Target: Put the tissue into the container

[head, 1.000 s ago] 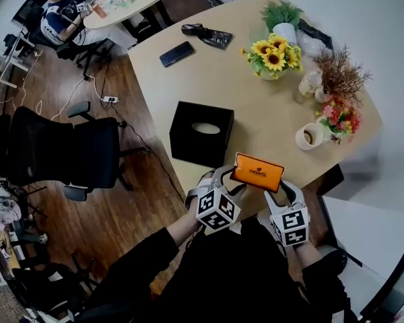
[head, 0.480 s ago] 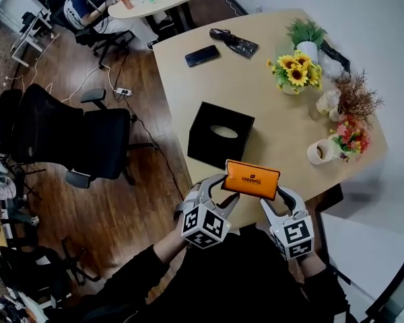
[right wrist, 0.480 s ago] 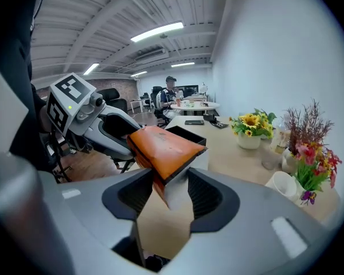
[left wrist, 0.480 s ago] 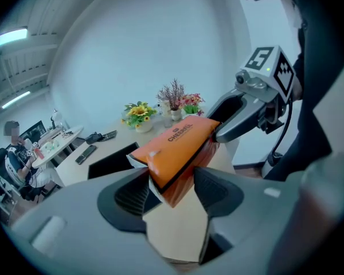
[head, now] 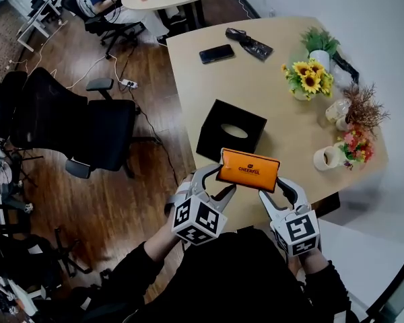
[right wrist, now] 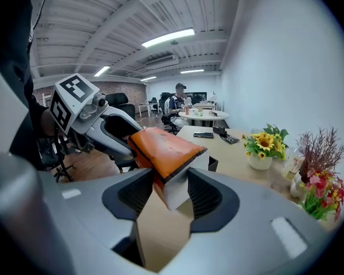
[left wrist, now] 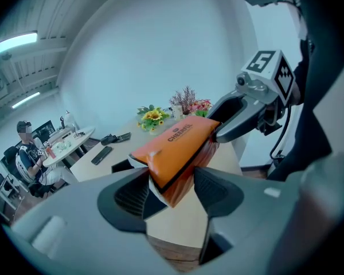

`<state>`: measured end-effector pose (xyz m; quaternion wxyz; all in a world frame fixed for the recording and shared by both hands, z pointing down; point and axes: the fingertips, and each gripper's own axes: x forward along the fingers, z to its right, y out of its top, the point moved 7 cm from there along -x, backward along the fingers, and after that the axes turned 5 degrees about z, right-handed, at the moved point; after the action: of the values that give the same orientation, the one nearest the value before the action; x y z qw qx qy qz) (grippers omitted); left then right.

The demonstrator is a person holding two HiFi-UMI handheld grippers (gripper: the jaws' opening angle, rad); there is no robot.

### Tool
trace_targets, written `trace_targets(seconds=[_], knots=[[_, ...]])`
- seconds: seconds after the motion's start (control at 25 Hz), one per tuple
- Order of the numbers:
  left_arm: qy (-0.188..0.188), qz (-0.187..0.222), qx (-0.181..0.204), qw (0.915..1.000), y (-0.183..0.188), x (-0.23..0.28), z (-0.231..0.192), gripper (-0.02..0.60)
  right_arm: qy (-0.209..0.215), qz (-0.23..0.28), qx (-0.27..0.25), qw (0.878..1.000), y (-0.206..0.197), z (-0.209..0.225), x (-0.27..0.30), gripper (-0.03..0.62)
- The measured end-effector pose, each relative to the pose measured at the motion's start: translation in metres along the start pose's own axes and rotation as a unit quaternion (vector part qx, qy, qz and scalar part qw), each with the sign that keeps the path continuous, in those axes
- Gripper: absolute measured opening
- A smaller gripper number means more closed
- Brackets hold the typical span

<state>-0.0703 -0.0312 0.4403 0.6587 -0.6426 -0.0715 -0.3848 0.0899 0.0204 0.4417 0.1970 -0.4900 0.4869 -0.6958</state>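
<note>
Tissue pack, orange, hangs in the air btwn my two grippers, over the counter's near edge and just this side of the black container. Left gripper fingers pinch its left end; right gripper fingers pinch the right end. I see it slightly tilted.

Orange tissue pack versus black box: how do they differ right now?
The orange tissue pack hangs clamped between the left hand-held gripper and right hand-held gripper; the black box rests on the table. The pack is orange with lettering; the box is plain black. The box has an oval top opening; the pack shows none. Both are boxy.
</note>
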Motion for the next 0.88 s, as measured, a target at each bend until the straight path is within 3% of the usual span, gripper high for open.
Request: trace_targets(seconds=[0.52, 0.88], knots=[[0.039, 0.005, 0.037, 0.9986, 0.017, -0.008, -0.058, 0.232, -0.004, 0.038, -0.020, 0.999, 0.047, 0.007, 0.040, 0.195], [0.041, 0.010, 0.063, 0.9971, 0.023, 0.004, -0.101, 0.232, -0.024, 0.044, -0.022, 0.998, 0.070, 0.020, 0.073, 0.193]])
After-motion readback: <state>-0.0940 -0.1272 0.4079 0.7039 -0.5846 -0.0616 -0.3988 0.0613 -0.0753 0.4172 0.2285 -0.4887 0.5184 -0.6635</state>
